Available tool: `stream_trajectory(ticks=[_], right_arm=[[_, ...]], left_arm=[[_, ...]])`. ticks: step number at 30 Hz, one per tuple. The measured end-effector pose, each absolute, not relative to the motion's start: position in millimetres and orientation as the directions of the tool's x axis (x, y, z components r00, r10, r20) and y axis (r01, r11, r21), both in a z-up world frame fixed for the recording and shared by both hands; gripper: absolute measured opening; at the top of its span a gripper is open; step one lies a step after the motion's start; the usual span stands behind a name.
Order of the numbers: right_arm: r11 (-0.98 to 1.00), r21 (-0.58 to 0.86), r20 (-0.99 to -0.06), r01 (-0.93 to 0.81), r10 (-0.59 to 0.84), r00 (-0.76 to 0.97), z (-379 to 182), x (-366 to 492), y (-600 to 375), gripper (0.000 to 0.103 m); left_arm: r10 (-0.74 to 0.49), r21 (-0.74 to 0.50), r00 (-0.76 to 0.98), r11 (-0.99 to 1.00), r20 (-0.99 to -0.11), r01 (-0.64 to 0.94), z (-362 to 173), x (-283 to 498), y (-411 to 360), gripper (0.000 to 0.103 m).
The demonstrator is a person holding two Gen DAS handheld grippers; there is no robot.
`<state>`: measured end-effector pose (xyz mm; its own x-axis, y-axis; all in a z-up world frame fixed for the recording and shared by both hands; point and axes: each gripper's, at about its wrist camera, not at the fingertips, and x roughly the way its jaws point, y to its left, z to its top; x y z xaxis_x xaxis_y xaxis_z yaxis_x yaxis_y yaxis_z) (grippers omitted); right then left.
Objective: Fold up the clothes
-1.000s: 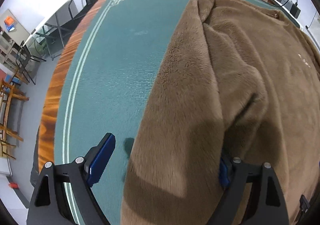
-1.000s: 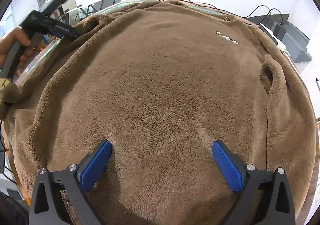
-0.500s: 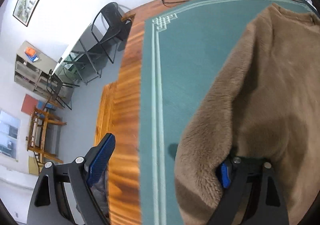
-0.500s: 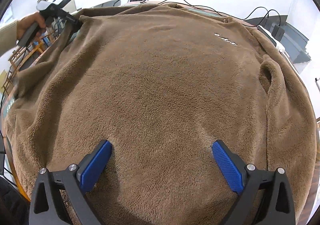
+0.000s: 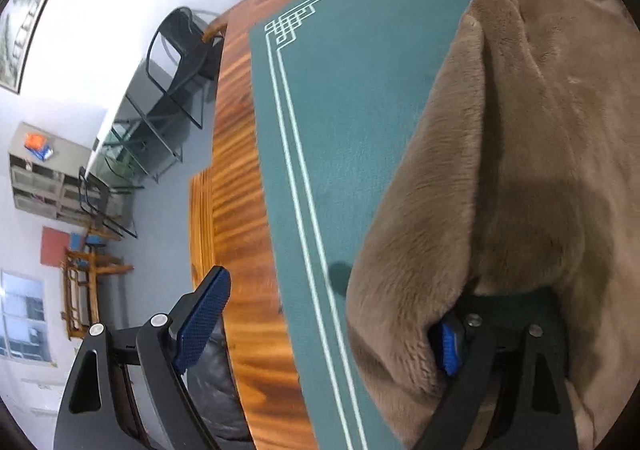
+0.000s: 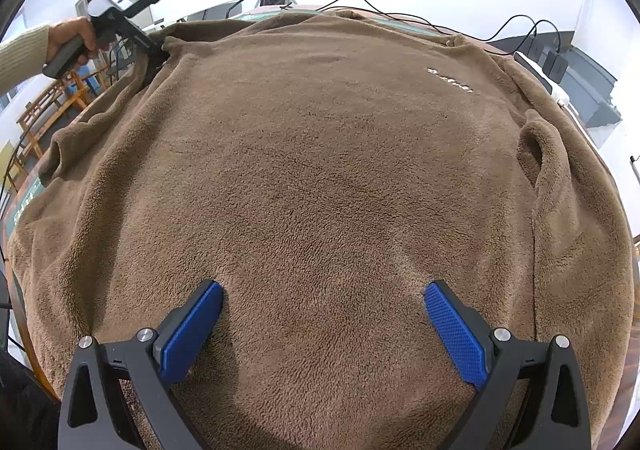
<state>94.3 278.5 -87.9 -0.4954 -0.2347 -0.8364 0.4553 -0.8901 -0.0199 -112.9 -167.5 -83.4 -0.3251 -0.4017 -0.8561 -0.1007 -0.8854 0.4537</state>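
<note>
A brown fleece sweater (image 6: 320,169) lies spread front-up on the green mat, with small white lettering on the chest. My right gripper (image 6: 324,314) is open, its blue pads resting on the lower body of the sweater, holding nothing. My left gripper (image 5: 332,330) is open wide over the mat's left edge; its right finger (image 5: 450,346) is tucked under the sweater's folded-in left sleeve (image 5: 420,230), its left finger (image 5: 200,322) hangs past the table edge. In the right wrist view the left gripper (image 6: 116,21) shows at the sweater's far left shoulder.
The green mat (image 5: 340,109) with a white border covers a wooden table (image 5: 236,189). Black cables (image 6: 400,13) and power adapters (image 6: 556,61) lie at the far edge. Chairs (image 5: 176,49) and shelves (image 5: 40,169) stand beyond the table's left side.
My left gripper has swung left and outward along the sleeve edge, now reaching past the table's side. The sleeve lies further over the body. My right gripper has stayed still.
</note>
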Motion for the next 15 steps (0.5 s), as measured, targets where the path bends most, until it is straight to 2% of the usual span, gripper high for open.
stream_trajectory(ticks=[6, 15], right_arm=[[-0.891, -0.006, -0.844, 0.454, -0.240, -0.480, -87.0, 90.2, 278.7, 0.102], [-0.943, 0.185, -0.829, 0.276, -0.301, -0.471, -61.5, 79.2, 338.8, 0.102]], left_arm=[[-0.365, 0.404, -0.335, -0.913, -0.869, -0.054, -61.3, -69.8, -158.6, 0.090], [-0.269, 0.325, -0.350, -0.939, -0.897, -0.111, -63.6, 10.2, -85.1, 0.091]])
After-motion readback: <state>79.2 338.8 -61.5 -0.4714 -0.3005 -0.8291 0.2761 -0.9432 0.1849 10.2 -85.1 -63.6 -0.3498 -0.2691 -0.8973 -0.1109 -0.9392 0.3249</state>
